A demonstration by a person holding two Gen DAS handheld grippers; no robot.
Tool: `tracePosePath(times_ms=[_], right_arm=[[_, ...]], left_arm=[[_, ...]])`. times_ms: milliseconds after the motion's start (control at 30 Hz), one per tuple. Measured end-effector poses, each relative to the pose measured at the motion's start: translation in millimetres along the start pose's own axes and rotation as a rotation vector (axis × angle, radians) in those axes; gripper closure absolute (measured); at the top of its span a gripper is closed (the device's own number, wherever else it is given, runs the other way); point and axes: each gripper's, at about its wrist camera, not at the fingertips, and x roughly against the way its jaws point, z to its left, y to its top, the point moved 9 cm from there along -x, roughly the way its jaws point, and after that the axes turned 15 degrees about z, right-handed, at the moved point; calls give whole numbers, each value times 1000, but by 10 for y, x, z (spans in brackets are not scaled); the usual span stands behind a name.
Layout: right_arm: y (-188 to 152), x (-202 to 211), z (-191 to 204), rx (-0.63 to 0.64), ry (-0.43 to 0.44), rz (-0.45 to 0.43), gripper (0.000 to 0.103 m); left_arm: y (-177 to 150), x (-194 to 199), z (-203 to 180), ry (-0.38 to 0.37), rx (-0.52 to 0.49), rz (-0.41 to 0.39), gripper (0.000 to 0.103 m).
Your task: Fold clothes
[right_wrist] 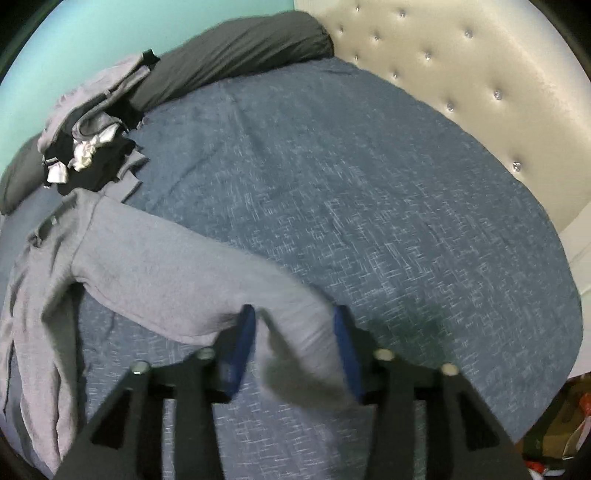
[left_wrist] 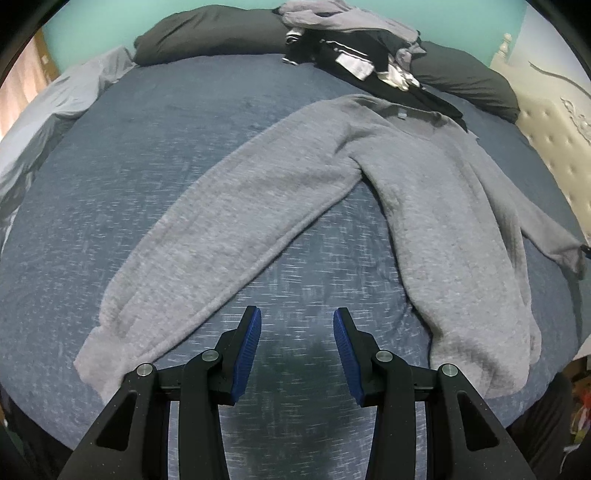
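A grey long-sleeved sweater (left_wrist: 424, 192) lies flat on the blue bedspread (left_wrist: 184, 155), neck toward the pillows. One sleeve (left_wrist: 221, 236) stretches down to the left. My left gripper (left_wrist: 297, 325) hovers open over bare bedspread between that sleeve and the sweater's body, holding nothing. In the right wrist view the same sweater (right_wrist: 44, 295) lies at the left and its other sleeve (right_wrist: 207, 280) runs toward me. The cuff end lies between the blue pads of my right gripper (right_wrist: 293, 317), which stands open around it. This view is blurred.
A pile of grey, black and white clothes (left_wrist: 343, 40) rests on dark pillows (left_wrist: 207, 33) at the far side. A tufted cream headboard (right_wrist: 461, 66) borders the bed on the right. Light sheets (left_wrist: 48, 110) bunch at the left edge. Clutter sits on the floor (right_wrist: 554, 424).
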Motion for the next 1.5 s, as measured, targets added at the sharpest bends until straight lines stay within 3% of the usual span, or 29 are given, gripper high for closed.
tracePosePath(times_ms=[67,233,367,500,633,1033,1100,1167,1267,1500], right_arm=[[-90,50,153,14,54,-7,45],[-325,177,547,51,190,-20,44],[-754,-13,1258,185,318,114,44],[-1275,-183,1971,371,320,247,44],[-1711,-207,2569,520,363,322,44],[-2271,-492,3157,609,391,449,45],[-2347,-507,3194,626,400,455,54],[-2396,-532,3233,646,394,455,82],[-2412,-495,3237,645,421,444,98],[-2134,-185,3029,579,481,355,100]], left_arm=[[8,-9,-49,-15,-6,-1,58],[8,-48,-167,-46,-19,6,58],[-19,-129,-314,-76,-32,21,58],[-49,-184,-500,-95,-62,32,58],[-77,-213,-650,-111,-85,37,58],[-234,-238,-910,-146,-119,49,58],[-247,-228,-914,-151,-118,51,58],[-256,-221,-916,-149,-121,51,58],[-259,-207,-922,-146,-125,51,58],[-260,-217,-981,-150,-138,56,58]])
